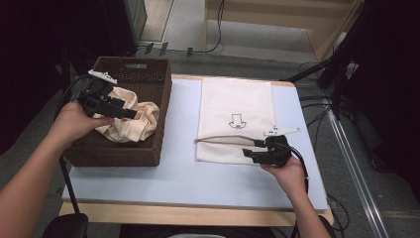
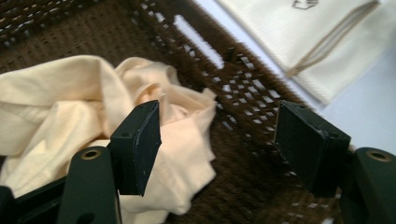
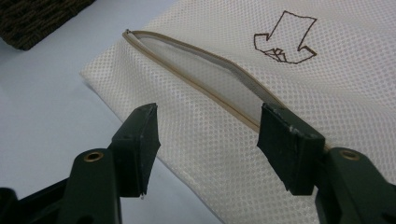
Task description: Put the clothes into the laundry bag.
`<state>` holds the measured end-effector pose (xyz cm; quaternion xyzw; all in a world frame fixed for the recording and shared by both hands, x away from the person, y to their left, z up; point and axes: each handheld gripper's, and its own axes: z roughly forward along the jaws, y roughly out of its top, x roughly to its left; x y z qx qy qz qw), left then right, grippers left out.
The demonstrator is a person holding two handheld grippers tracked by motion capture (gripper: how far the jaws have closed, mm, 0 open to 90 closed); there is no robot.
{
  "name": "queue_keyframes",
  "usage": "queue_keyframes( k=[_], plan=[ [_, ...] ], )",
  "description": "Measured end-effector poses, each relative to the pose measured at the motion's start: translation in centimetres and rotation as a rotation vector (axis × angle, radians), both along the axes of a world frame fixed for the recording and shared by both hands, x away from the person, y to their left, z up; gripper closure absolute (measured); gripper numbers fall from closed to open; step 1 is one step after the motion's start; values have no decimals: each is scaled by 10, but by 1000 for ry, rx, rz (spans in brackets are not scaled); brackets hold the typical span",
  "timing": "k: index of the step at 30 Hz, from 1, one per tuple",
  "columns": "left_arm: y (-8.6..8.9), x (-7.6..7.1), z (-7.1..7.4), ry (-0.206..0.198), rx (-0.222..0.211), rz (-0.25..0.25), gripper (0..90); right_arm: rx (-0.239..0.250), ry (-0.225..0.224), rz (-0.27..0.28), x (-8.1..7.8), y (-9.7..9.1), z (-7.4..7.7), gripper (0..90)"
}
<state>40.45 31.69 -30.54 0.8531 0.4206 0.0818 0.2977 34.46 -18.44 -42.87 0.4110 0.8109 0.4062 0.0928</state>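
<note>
Mesh bag (image 3: 280, 93) bears an arrow outline, seemingly wordless.

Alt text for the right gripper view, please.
The right gripper, jaws open and empty, hovers over a white mesh laundry bag whose zipper opening gapes. A brown arrow drawing marks the bag, which lies on the pale table.

The basket (image 1: 119, 148) is dark brown woven wicker, rough and open-weave. The cloth (image 2: 56, 107) in it looks like soft, matt cream cotton, all crumpled. The bag (image 3: 289, 121) is fine off-white mesh fabric with tan edging. The table (image 1: 198, 183) is smooth matt pale blue with a wood edge.
</note>
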Motion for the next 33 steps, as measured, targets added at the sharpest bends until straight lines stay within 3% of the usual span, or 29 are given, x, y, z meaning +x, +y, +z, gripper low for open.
queue_keyframes(
  k=[3,7,8,9,10,12,13,18,20,24,29,32,33],
  plan=[
    [6,10,-10,1,32,29,297,3,4,0,0,0,0,392],
    [12,19,-19,13,27,57,263,4,4,-1,0,0,0,391],
    [16,25,-27,27,30,92,212,2,5,1,0,0,-1,391],
    [16,25,-27,27,30,92,179,2,5,1,0,0,-1,391],
    [20,31,-34,42,32,129,149,2,5,2,0,0,-1,391],
    [23,33,-39,53,29,150,131,2,5,3,0,0,-1,391],
    [27,37,-45,71,30,190,71,0,4,3,-1,-1,-1,391],
    [38,45,-61,129,22,256,19,0,7,2,-1,-2,-1,391],
    [38,47,-66,137,25,251,59,-1,10,4,-1,-2,-1,390],
    [27,53,-83,120,76,253,72,-4,14,8,-1,0,-2,389],
    [24,58,-100,146,117,248,70,-7,10,12,-1,0,-2,387],
    [22,57,-108,91,167,213,71,-10,8,9,-1,-1,-2,380],
    [22,57,-108,91,167,213,70,-11,7,8,-1,-1,-2,376]
  ],
)
